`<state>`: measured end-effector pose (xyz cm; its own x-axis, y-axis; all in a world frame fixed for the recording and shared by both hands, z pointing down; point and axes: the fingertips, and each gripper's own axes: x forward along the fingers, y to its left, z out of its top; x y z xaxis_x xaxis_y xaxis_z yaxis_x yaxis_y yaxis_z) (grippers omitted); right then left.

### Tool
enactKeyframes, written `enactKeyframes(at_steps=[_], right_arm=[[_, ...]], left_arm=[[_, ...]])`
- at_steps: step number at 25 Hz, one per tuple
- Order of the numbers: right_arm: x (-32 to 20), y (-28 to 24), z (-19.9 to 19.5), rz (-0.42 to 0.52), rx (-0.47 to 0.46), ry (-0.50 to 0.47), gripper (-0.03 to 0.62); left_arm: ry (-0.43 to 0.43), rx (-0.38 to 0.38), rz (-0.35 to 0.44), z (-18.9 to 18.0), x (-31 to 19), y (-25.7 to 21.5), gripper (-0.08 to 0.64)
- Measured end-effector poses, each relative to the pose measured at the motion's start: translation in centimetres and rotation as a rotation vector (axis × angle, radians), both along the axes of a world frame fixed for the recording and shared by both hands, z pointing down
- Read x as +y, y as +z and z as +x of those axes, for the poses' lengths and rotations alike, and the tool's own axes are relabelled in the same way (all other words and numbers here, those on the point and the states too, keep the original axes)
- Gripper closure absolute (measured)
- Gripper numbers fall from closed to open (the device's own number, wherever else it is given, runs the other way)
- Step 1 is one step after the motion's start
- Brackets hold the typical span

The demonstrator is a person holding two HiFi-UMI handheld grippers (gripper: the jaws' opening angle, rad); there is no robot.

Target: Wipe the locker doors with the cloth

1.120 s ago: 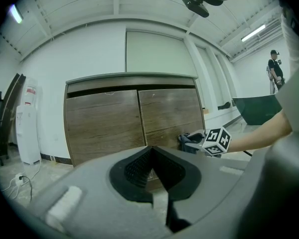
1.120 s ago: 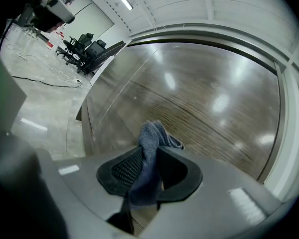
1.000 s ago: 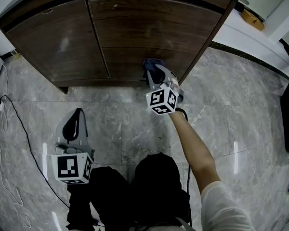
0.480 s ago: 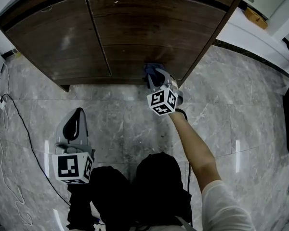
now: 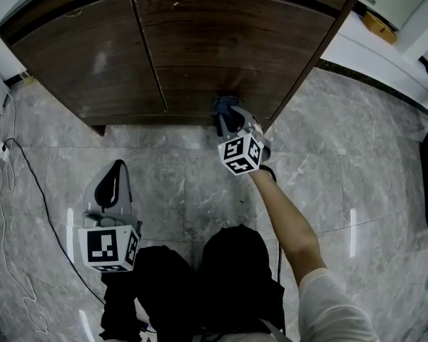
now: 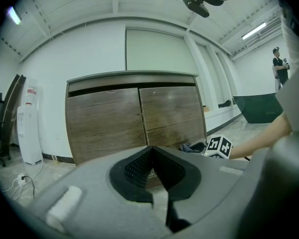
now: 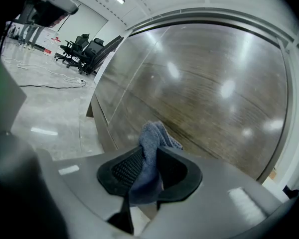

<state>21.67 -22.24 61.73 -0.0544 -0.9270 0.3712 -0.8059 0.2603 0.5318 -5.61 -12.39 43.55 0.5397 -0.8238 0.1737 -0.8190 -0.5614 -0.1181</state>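
Marble floor (image 5: pixel 164 184) before wooden locker doors (image 5: pixel 200 41): right gripper (image 7: pixel 148 169) jaws clenched on the cloth (image 7: pixel 153 136) low at the right door, left gripper (image 6: pixel 150 167) jaws closed, empty; press flat and overlap strokes for full coverage.

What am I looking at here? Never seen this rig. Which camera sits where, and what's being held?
There is no robot. A person holds a two-jaw gripper in each hand, and the marker cubes are part of the grippers. The head view looks down from the person's head at two brown locker doors and a marble floor. The other two views ride on the grippers and look along their jaws. The right gripper has its jaws shut on a blue-grey cloth, held low at the right-hand door. The left gripper hangs above the floor, jaws together with nothing between them. A cable lies on the floor at the left.
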Motion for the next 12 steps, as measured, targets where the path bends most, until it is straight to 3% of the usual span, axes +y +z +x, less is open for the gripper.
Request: enactKeyframes(at_steps=[12], right_arm=[[2.6,-11.5,-3.9,0.234,0.078,-0.049,0.499]], left_arm=[[0.005,0.027,0.023,-0.5,0.5,-0.9,0.557]])
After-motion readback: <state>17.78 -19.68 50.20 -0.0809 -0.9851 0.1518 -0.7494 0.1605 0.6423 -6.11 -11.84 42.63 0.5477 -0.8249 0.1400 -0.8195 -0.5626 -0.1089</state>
